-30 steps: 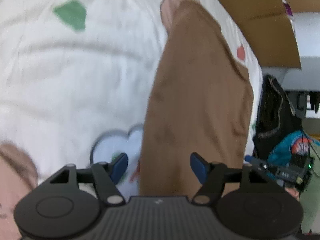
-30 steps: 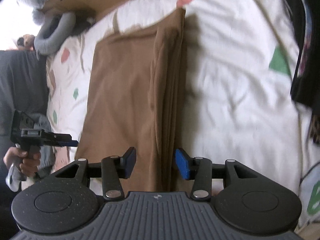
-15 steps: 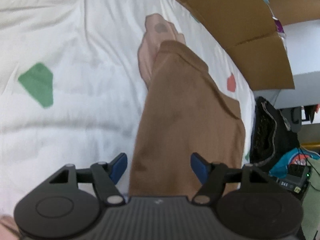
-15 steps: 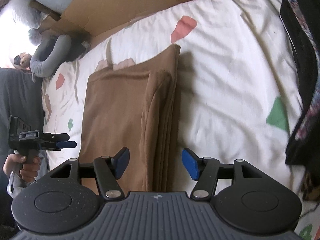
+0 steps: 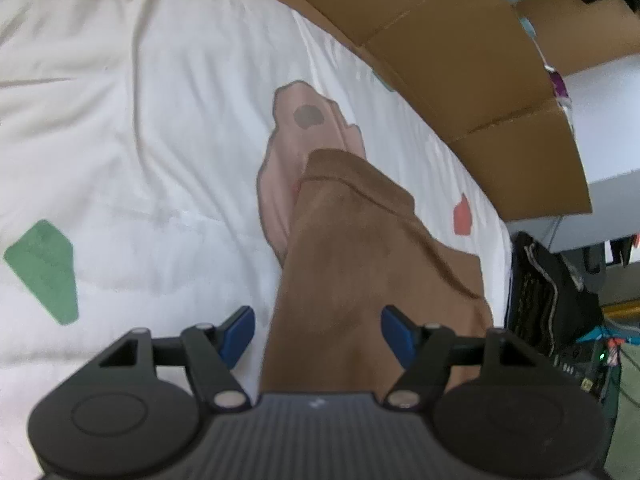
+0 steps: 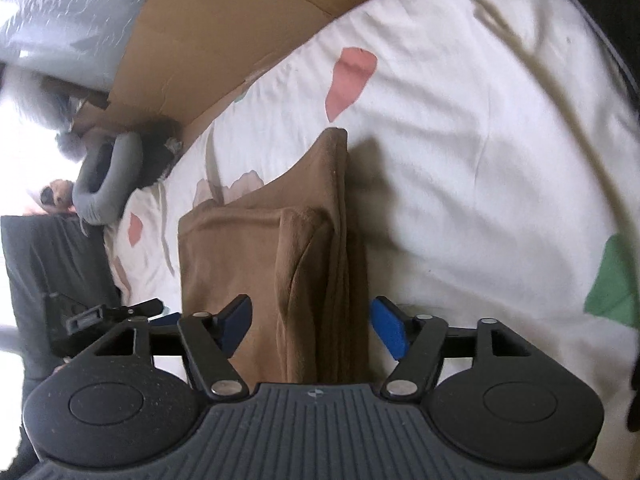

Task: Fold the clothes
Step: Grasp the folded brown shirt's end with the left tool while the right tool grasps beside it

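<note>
The brown garment lies on the bed, already folded into a narrow layered strip. My left gripper is wide and empty; my right gripper is opening over the fold, pads clear of the cloth. I judge one last fold remains, perhaps.

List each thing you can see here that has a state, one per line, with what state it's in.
Brown fabric garment: folded into a long stack, lying flat on the bed.
White bedsheet with coloured patches: spread out, lightly wrinkled.
Left gripper: open, blue pads apart, holding nothing, above the garment's end.
Right gripper: jaws opening, garment's folded edge between the pads, not pressed.
Brown cardboard sheets: opened flat along the bed's far edge.
</note>
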`<state>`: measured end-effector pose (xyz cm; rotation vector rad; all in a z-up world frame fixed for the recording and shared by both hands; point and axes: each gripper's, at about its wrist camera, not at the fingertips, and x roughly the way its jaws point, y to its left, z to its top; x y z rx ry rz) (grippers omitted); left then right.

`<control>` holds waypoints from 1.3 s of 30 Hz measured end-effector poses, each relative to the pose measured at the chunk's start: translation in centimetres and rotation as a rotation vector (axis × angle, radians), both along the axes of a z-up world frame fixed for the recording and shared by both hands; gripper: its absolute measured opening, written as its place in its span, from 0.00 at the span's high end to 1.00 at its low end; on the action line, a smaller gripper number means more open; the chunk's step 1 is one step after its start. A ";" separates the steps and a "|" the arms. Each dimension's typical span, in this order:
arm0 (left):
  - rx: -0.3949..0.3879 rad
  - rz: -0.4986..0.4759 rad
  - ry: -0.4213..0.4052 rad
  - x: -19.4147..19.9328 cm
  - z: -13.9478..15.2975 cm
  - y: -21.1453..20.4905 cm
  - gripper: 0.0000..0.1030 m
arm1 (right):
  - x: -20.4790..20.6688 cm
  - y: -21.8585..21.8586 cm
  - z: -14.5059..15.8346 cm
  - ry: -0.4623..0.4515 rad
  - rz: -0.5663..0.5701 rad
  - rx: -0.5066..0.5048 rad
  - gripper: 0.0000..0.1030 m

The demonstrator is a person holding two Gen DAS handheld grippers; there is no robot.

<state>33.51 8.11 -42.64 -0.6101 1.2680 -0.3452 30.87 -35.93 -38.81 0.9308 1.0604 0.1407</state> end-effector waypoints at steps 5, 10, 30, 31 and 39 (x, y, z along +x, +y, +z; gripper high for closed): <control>-0.003 -0.015 0.025 0.7 -1.1 0.1 0.30 | 0.1 -0.7 -2.2 0.025 -0.055 0.102 0.24; -0.035 -0.001 0.029 1.2 -1.9 0.2 0.31 | 0.4 -1.1 -4.2 0.018 -0.092 0.237 0.24; -0.086 0.052 -0.052 3.9 -2.7 0.9 0.85 | 2.4 -0.9 -4.8 0.006 -0.073 0.210 0.65; -0.088 0.049 -0.047 3.9 -2.7 1.0 0.81 | 2.4 -0.9 -5.0 0.006 -0.074 0.212 0.61; -0.139 -0.036 -0.034 4.2 -3.7 0.7 0.51 | 3.0 -0.7 -6.1 0.003 -0.026 0.281 0.52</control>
